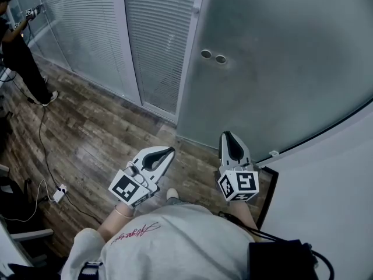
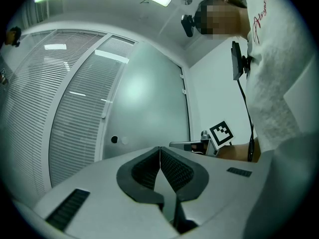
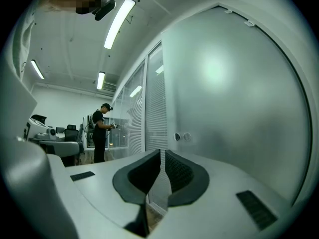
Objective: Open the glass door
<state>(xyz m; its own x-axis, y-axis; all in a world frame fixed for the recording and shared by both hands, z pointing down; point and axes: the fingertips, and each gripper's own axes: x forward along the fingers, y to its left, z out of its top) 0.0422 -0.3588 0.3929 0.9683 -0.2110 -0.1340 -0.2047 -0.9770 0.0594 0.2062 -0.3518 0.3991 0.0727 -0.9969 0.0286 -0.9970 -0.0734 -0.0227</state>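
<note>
Holds left gripper and right gripper, both pinched together and empty, near the frosted glass door.

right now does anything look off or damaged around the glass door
Nothing at the glass door stands out: its frosted pane looks whole and the blinds beside it hang even. The only loose thing is a white power strip with cables trailing over the wooden floor, well left of the door.
</note>
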